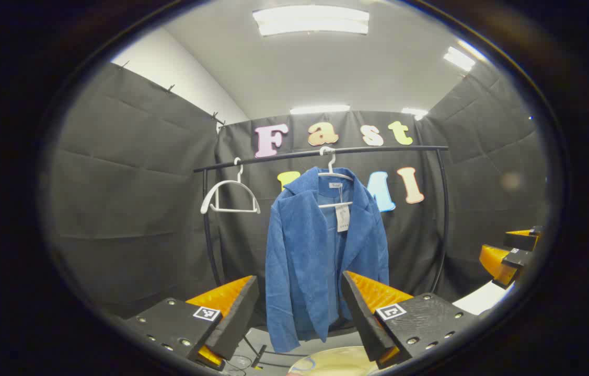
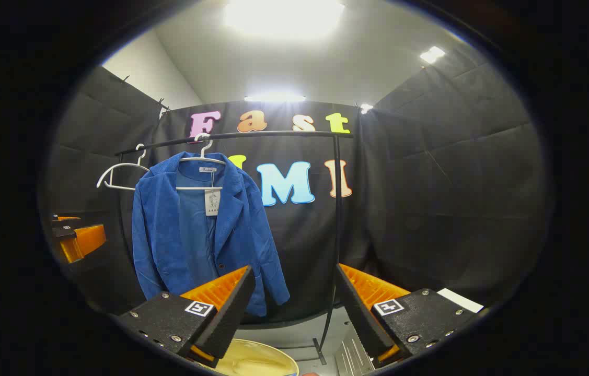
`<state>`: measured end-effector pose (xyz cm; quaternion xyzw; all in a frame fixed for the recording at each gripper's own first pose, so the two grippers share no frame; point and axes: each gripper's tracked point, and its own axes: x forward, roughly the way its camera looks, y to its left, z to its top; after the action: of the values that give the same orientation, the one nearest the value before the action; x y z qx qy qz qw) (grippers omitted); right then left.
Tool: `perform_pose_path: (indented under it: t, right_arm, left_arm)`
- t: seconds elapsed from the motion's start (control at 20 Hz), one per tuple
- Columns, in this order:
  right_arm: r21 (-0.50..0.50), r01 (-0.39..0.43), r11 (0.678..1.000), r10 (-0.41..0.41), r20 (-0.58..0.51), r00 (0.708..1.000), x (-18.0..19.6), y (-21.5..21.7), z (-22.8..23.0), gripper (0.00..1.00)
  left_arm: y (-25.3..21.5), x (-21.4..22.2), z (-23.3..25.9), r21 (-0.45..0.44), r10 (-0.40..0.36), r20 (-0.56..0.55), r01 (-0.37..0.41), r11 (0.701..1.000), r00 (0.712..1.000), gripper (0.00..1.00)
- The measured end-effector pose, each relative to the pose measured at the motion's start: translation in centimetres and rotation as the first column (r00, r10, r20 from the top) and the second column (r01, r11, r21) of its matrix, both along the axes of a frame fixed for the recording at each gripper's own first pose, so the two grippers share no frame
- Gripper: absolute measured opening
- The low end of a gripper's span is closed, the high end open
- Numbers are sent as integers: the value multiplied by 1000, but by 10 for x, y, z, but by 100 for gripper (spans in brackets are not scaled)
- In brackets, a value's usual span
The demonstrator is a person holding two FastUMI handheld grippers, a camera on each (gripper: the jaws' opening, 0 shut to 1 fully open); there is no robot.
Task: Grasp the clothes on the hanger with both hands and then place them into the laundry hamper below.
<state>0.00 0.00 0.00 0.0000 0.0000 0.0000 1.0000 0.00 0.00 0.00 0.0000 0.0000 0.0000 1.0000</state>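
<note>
Black-draped booth, blue jacket [image 1: 320, 250] on rail [image 1: 320, 153]; both tongs [image 1: 299, 305] [image 2: 291, 300] agape, empty.

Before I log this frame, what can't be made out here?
- Hamper: left gripper view, cut off by the bottom edge; its depth and contents are unknown. Also cut in the right gripper view.
- Jacket hem: left gripper view, partly behind the left gripper fingers.
- Tag on the jacket: too small to read.
- Right gripper: cut off at the edge.

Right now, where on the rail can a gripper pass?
Free: rail right of the blue corduroy jacket up to the black rack's right post. Crowded: left end, where the empty white hanger hangs close beside the jacket.
</note>
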Motion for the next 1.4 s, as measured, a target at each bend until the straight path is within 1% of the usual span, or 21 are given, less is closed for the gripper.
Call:
perform_pose_path:
  t: [0.15, 0.2, 0.25, 0.3, 0.4, 0.45, 0.5, 0.55, 0.65, 0.7, 0.75, 0.8, 1.2, 1.4]
  right_arm:
    - [-2, -1, 1000, 1, -7, 1000, 2, 1, -2, 95]
    - [-3, -1, 1000, 1, -9, 1000, 4, 1, -3, 95]
    - [-4, -3, 1000, 3, -10, 1000, 5, 2, -4, 95]
    - [-5, -3, 1000, 3, -12, 1000, 6, 1, -5, 95]
    - [-3, -3, 1000, 3, -15, 1000, 7, 1, -6, 95]
    - [-2, -3, 1000, 3, -16, 1000, 8, 1, -6, 95]
    - [-1, -4, 1000, 4, -19, 1000, 8, 2, -7, 95]
    - [0, -6, 1000, 6, -25, 1000, 8, 3, -9, 95]
    - [-2, -10, 1000, 10, -36, 999, 9, 6, -12, 95]
    - [-4, -13, 1000, 12, -41, 999, 10, 7, -13, 95]
    - [-6, -14, 1000, 14, -42, 999, 10, 7, -13, 95]
    - [-8, -17, 1000, 16, -41, 999, 11, 9, -13, 95]
    - [-20, -33, 999, 32, -44, 998, 14, 17, -8, 95]
    - [-4, -50, 999, 50, -18, 999, 20, 22, 11, 95]
  left_arm:
    - [1, 2, -2, 1, 3, -3, -3, 1000, 1000, 97]
    - [0, 3, -3, 2, 4, -5, -4, 1000, 1000, 92]
    - [-1, 5, -4, 3, 4, -6, -4, 1000, 1000, 92]
    - [0, 8, -5, 3, 4, -7, -4, 1000, 1000, 97]
    - [0, 5, -7, 1, 6, -11, -6, 1000, 1000, 97]
    - [0, 5, -8, -1, 7, -13, -7, 1000, 1000, 92]
    - [-1, 5, -11, -3, 6, -17, -6, 1000, 1000, 92]
    - [-1, 4, -12, -3, 8, -19, -8, 1000, 1000, 97]
    - [0, 4, -15, -4, 11, -23, -11, 1000, 1000, 97]
    - [0, 5, -17, -3, 12, -26, -12, 1000, 1000, 92]
    - [1, 6, -18, -2, 13, -29, -13, 1000, 1000, 92]
    - [1, 9, -20, -2, 15, -32, -15, 1000, 999, 97]
    - [9, 10, -17, 3, 35, -30, -35, 999, 999, 97]
    - [10, 11, -3, 6, 34, -4, -34, 999, 999, 97]
